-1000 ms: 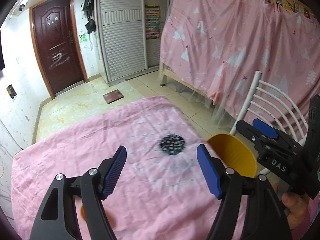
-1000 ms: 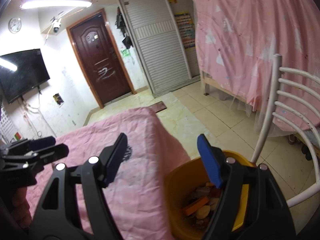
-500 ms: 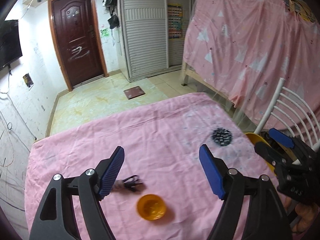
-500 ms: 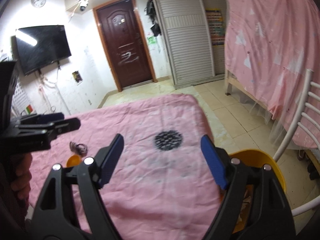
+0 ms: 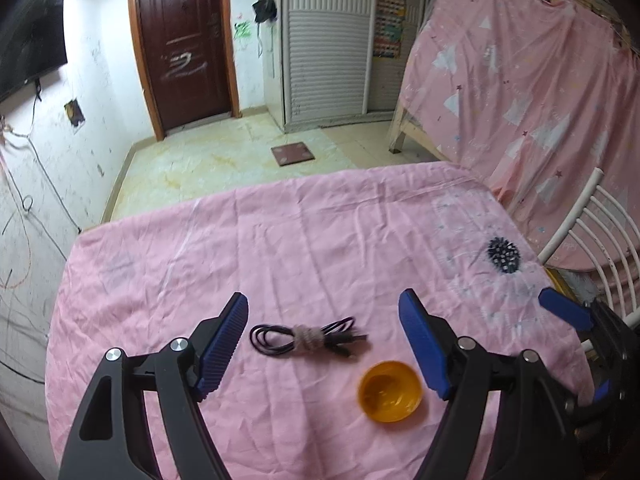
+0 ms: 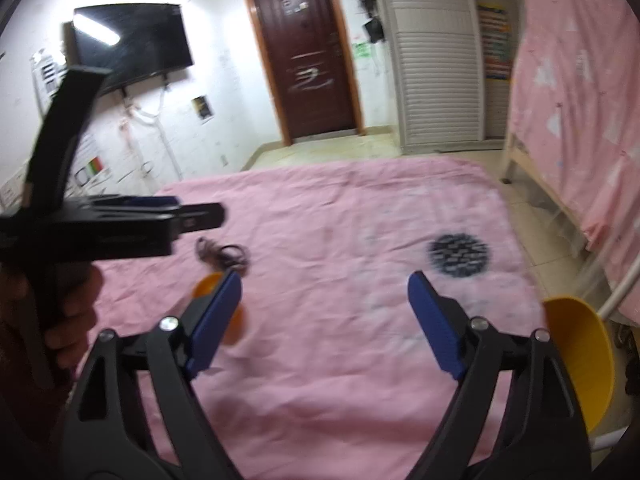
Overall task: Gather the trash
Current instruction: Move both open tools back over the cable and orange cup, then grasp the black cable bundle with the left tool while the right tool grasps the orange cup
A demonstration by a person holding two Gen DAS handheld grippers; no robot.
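A coiled black cable (image 5: pixel 304 338) tied with a beige band lies on the pink cloth (image 5: pixel 320 240), between my left gripper's (image 5: pixel 322 344) open blue fingers. A small orange lid (image 5: pixel 390 396) lies just right of it. My right gripper (image 6: pixel 324 322) is open and empty above the cloth. In the right wrist view the cable (image 6: pixel 222 256) and the orange lid (image 6: pixel 208 286) lie to the left, the lid partly behind my left finger. A yellow bin (image 6: pixel 580 360) stands at the table's right edge.
A black dotted patch (image 5: pixel 503 255) marks the cloth at the right. A white chair (image 5: pixel 592 236) stands beside the table on the right, by a pink curtain (image 5: pixel 520 80). The left gripper's body (image 6: pixel 100 228) crosses the right wrist view at the left.
Both grippers have swung left from the yellow bin back over the table. The cable and orange lid have come into the left view. Both stay open.
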